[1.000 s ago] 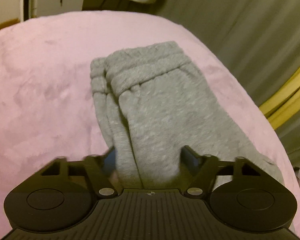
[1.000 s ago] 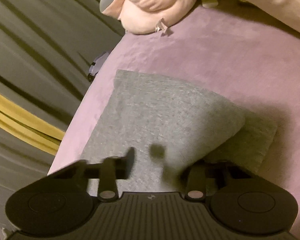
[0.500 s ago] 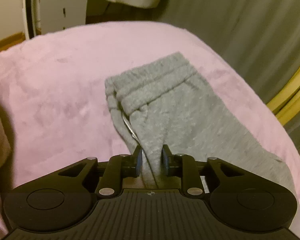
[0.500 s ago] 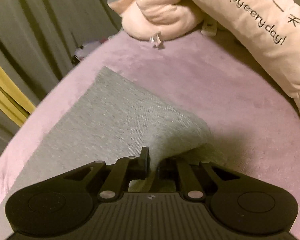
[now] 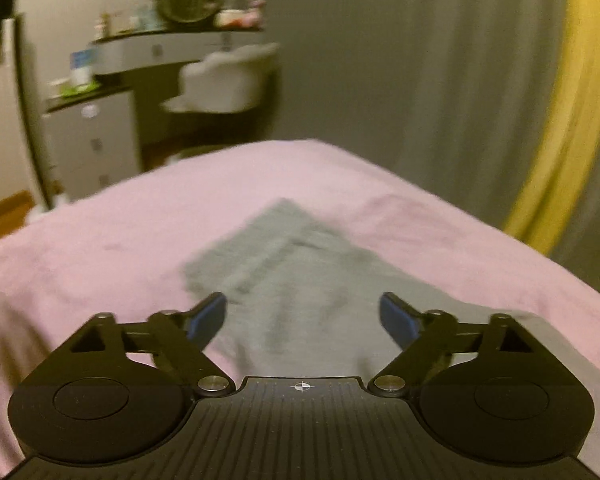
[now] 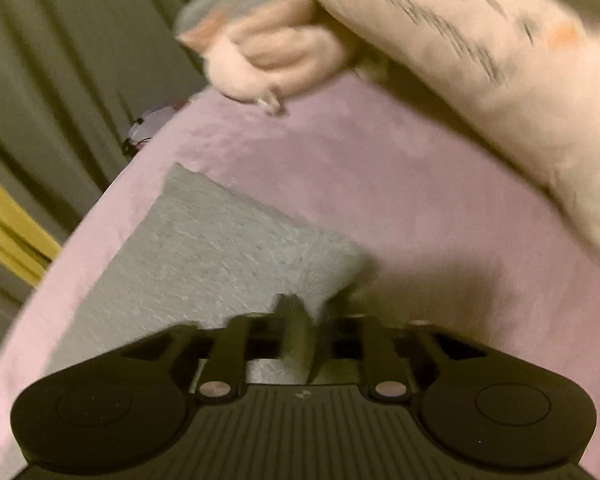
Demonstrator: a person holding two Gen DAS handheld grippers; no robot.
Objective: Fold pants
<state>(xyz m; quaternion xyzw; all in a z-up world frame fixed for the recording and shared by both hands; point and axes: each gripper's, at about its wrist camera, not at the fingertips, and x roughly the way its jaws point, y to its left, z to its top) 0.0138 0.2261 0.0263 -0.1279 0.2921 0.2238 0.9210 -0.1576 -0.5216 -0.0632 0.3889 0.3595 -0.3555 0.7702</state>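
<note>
We work over a bed covered with a soft pink plush blanket, in a dim bedroom hung with grey-green pleated curtains that carry a yellow band. Past the foot of the bed in the left wrist view stand a white dressing table with drawers and a pale upholstered chair, both blurred.

The grey knitted jogging pants lie folded flat on the blanket near the bed's curtain-side edge; their ribbed waistband end points away from our left gripper. Its blue-padded fingers have just been opening and now stand wide apart above the cloth, with nothing pinched between them.

In the right wrist view the other end of the pants shows as a smooth grey panel on the blanket. Our right gripper is low over its near corner; its fingers have just been opening, but blur hides the tips, so we cannot tell whether cloth is still caught there. Beyond lie a pink plush toy with grey ears and a long cream cushion with dark lettering.
</note>
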